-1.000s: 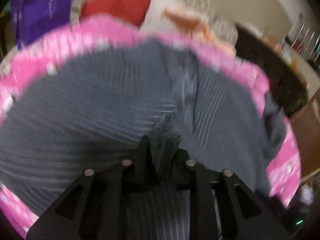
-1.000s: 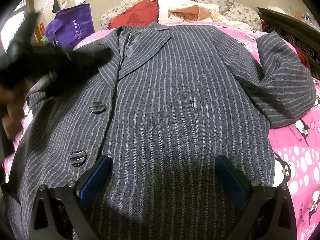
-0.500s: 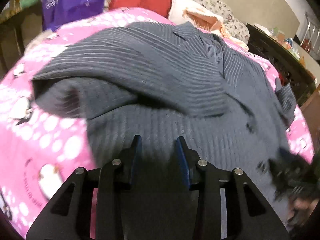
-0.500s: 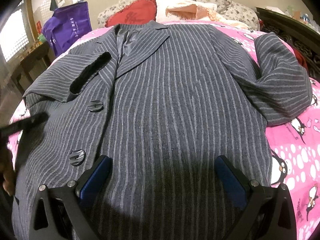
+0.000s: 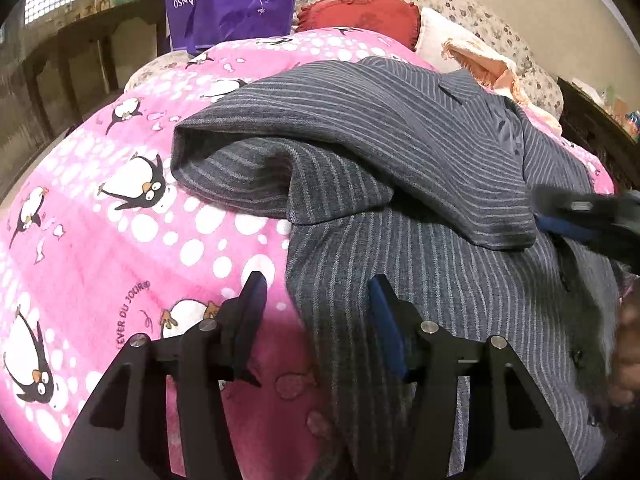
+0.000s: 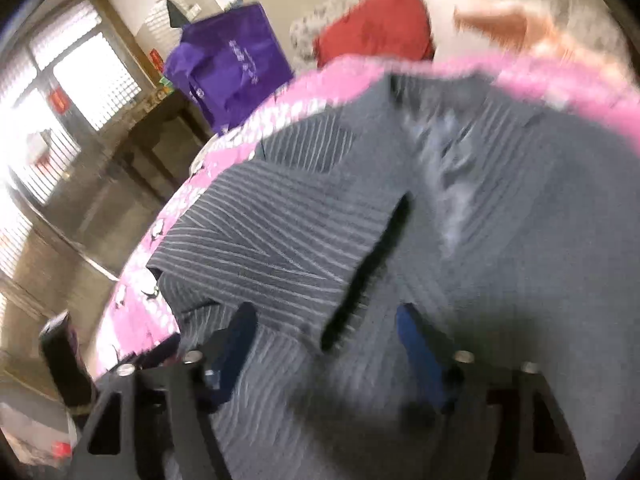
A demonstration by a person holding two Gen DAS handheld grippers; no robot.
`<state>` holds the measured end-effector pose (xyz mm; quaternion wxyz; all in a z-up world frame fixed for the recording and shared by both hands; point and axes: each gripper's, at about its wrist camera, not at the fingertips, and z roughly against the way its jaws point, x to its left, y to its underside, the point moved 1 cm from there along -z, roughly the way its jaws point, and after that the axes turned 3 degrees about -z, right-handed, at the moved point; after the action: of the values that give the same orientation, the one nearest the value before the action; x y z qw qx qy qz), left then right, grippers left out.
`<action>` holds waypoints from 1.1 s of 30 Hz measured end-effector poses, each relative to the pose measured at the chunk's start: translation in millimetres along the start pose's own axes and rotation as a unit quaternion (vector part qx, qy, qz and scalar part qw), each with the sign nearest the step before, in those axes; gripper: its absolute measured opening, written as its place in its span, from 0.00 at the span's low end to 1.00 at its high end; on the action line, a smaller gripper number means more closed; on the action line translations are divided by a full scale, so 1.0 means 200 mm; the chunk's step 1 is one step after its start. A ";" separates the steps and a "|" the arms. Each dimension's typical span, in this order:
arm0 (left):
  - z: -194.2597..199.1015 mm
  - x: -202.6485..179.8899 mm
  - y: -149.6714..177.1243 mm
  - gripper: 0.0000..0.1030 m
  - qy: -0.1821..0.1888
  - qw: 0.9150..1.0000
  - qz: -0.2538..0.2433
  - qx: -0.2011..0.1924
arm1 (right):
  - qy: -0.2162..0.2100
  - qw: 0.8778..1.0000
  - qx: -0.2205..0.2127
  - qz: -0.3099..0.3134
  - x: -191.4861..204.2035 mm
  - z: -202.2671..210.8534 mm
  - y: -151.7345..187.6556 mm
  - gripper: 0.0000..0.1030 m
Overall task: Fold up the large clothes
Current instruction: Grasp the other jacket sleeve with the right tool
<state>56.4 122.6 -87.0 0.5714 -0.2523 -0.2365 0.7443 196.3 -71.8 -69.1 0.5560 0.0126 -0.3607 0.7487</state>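
Lying on the pink bed cover [image 5: 120, 240], the striped jacket [image 5: 440, 280] now has 1 sleeve [image 5: 360, 152] folded across its front. The left gripper [image 5: 316, 300], clenched a second ago, hangs released at the jacket's edge; the right gripper [image 6: 324, 344] is released too.

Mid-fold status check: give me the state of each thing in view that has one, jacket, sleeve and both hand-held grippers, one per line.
Grey pinstriped suit jacket: lying front up on the pink penguin blanket, not yet folded in half.
Jacket's near sleeve: folded across the chest, cuff open.
Left hand-held gripper: open, empty, straddling the jacket's side edge.
Right hand-held gripper: open, empty, over the jacket; view blurred.
Purple tote bag: upright.
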 end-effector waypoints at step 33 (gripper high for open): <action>-0.02 -0.01 0.00 0.55 -0.018 1.000 -0.010 -0.002 | 0.099 0.993 0.007 -0.065 -0.62 0.58 -0.11 0.06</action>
<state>58.6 121.3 -89.1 0.5736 -0.2374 -0.2508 0.7428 217.7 -235.5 -24.1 0.6367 -0.0346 -0.2969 0.7109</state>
